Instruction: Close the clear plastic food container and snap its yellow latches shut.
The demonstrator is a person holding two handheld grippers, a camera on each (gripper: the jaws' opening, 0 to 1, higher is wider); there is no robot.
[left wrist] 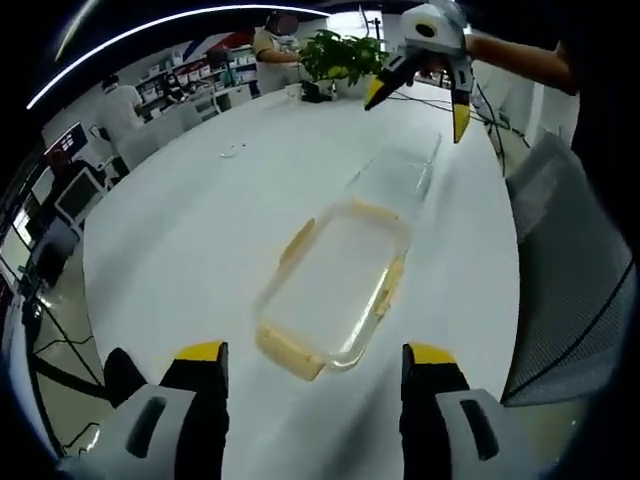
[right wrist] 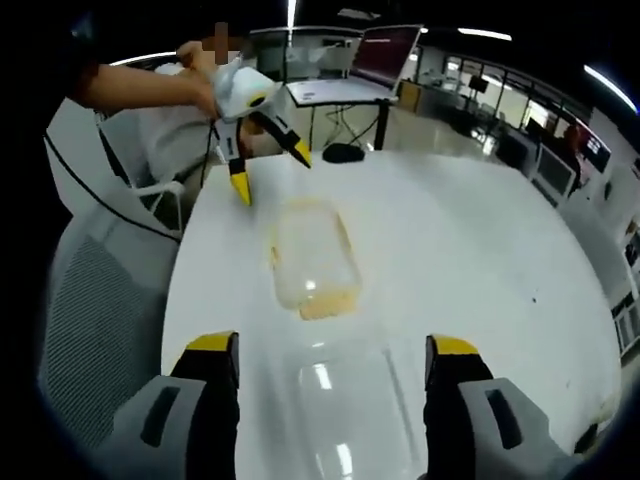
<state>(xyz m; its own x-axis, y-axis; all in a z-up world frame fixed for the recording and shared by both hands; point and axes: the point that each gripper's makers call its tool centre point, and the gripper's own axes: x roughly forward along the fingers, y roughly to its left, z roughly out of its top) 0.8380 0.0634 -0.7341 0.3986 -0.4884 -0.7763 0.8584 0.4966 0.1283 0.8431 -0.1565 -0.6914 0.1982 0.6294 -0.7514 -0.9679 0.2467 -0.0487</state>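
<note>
The clear container [left wrist: 335, 290] sits open on the white table [left wrist: 200, 230], at the centre of the left gripper view, its pale yellow latches [left wrist: 290, 352] folded out along the rim; in the right gripper view it lies at mid-frame, a little left of centre. Its lid [right wrist: 345, 410] lies apart from it on the table, a clear flat sheet low in the right gripper view between that gripper's jaws, and faint at upper right of the container in the left gripper view. The left gripper [left wrist: 315, 365] hangs over the near end of the container with jaws wide apart, holding nothing; the right gripper [right wrist: 333, 358] is likewise spread and empty over the lid. Both pieces look like thin, light, glossy plastic, likely to skate on the smooth tabletop and flex if pinched hard. I would take the lid by one long edge, gently, while steadying the container wall, then press each latch near its hinge, one at a time.
</note>
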